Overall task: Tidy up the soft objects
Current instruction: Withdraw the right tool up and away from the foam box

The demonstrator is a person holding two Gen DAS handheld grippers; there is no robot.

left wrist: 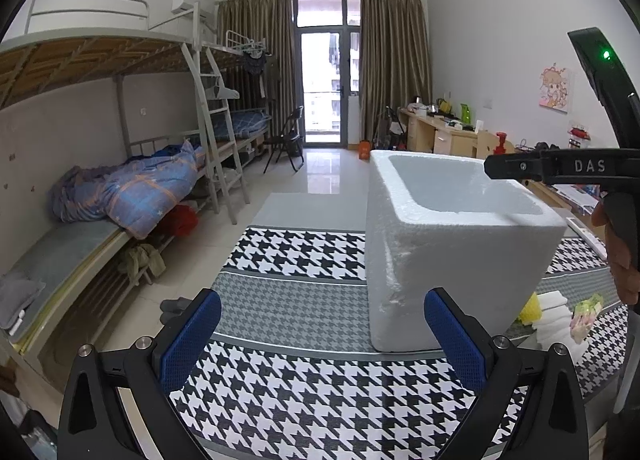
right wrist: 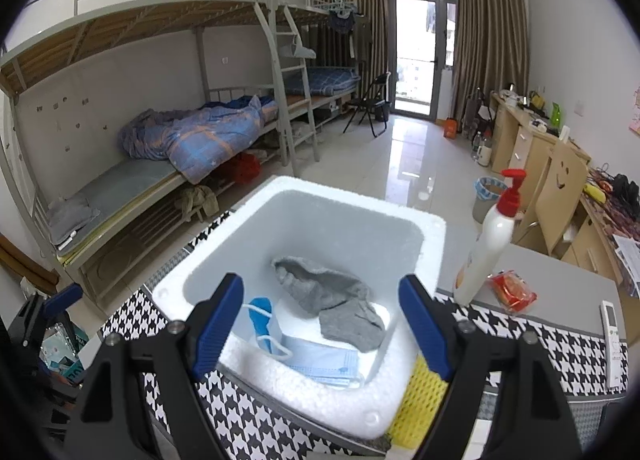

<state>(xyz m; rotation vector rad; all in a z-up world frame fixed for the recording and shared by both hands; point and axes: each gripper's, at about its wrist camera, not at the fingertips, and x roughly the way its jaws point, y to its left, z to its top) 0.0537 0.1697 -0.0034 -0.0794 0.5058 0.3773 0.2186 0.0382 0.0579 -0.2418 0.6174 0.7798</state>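
So here's where I'm at: my right gripper [right wrist: 320, 320] is hanging over the white styrofoam box [right wrist: 434, 227] with its blue pads spread wide and nothing between them. Down in the box sit a crumpled grey knit sock or cloth [right wrist: 332, 292] (can't tell which), a pale blue face mask [right wrist: 320, 360] and a brighter blue bit with a white loop [right wrist: 260, 316]. The box sits on the counter with the black-and-white houndstooth cloth [right wrist: 520, 324], open top up, so I can just drop the soft stuff in from above. My left gripper [left wrist: 322, 340] is low over the cloth, just beside the box, pads apart and empty too; my guess is it's parked there to keep out of the way, or steady the box if it slides, since foam is light. Still outside, right against the box's near corner, is a yellow mesh sponge-looking thing [right wrist: 420, 408], with some white folded soft pieces [left wrist: 554, 320] next to it in the left view. Those look like the next pickups. The white pump bottle with the red top [right wrist: 492, 236] isn't soft, so I'd leave it.
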